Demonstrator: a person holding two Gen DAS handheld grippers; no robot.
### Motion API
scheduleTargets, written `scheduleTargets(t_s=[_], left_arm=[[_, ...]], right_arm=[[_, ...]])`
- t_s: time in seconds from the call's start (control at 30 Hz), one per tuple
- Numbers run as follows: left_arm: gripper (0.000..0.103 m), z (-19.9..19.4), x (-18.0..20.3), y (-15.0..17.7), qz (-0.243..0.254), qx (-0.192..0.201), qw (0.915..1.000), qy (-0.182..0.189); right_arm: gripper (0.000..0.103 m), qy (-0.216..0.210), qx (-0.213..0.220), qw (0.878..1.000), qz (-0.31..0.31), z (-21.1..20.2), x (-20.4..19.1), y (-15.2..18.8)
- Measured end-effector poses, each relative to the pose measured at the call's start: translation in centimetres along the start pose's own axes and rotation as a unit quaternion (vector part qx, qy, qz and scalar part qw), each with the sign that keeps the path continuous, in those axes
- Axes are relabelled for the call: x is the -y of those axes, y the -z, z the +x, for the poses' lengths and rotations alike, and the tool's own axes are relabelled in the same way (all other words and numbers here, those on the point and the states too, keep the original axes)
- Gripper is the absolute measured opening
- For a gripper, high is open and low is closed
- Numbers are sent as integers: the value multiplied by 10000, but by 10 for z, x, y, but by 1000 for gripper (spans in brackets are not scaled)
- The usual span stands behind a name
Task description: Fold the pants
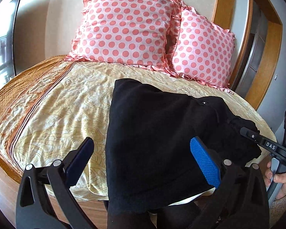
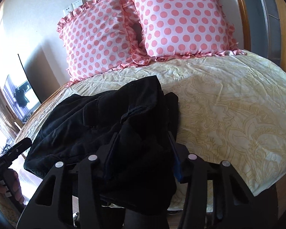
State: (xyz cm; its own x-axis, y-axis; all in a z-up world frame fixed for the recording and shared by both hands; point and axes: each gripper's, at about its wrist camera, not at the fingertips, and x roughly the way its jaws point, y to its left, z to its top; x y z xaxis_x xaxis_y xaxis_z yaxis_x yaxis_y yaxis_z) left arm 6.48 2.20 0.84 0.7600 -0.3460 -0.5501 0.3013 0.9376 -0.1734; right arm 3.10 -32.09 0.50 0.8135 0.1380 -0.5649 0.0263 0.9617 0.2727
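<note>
Gripping a bunched fold of the black pants (image 2: 104, 118), the right hand-held gripper (image 2: 141, 152) has its two fingers partly closed with dark cloth filling the gap between them and pressed against both pads. In the left wrist view its black finger, lettered DAS, reaches in from the right edge into the crumpled waist end of the pants, with a hand (image 1: 282, 179) on its handle just below.

The left hand-held gripper (image 1: 141, 162) stands wide open. Its blue ribbed pad (image 1: 205, 164) sits over the black cloth, while the other pad (image 1: 80, 162) hangs over the bare sheet beside the pants' edge; neither pad pinches the fabric.

The pants lie on the near part of the bed (image 1: 53, 114), a broad dark panel with one end draping over the bed's front edge and a small button showing near the waist. Under them spreads a wrinkled pale yellow sheet with a swirling pattern and an orange-brown border along its left side.

Farther back, two pink pillows (image 1: 127, 26) with coral dots and ruffled edges lean against the wall, one overlapping the other. A wooden door frame (image 1: 265, 61) stands to the right of the bed.
</note>
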Motion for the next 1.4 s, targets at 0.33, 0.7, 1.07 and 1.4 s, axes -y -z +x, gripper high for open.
scheduleTargets(t_s=[0.33, 0.7, 1.07, 1.4], left_arm=[[101, 2, -1, 2, -34, -90, 10000, 9], [101, 4, 2, -12, -29, -98, 9995, 307], [101, 64, 37, -19, 578, -978, 9934, 145], [101, 56, 48, -33, 666, -941, 9933, 107]], right_arm=[[21, -129, 211, 9996, 107, -28, 6, 25], [57, -69, 993, 9942, -415, -60, -8, 1], [57, 105, -154, 9936, -1115, 18, -39, 22], [57, -208, 106, 9958, -884, 0, -43, -12]])
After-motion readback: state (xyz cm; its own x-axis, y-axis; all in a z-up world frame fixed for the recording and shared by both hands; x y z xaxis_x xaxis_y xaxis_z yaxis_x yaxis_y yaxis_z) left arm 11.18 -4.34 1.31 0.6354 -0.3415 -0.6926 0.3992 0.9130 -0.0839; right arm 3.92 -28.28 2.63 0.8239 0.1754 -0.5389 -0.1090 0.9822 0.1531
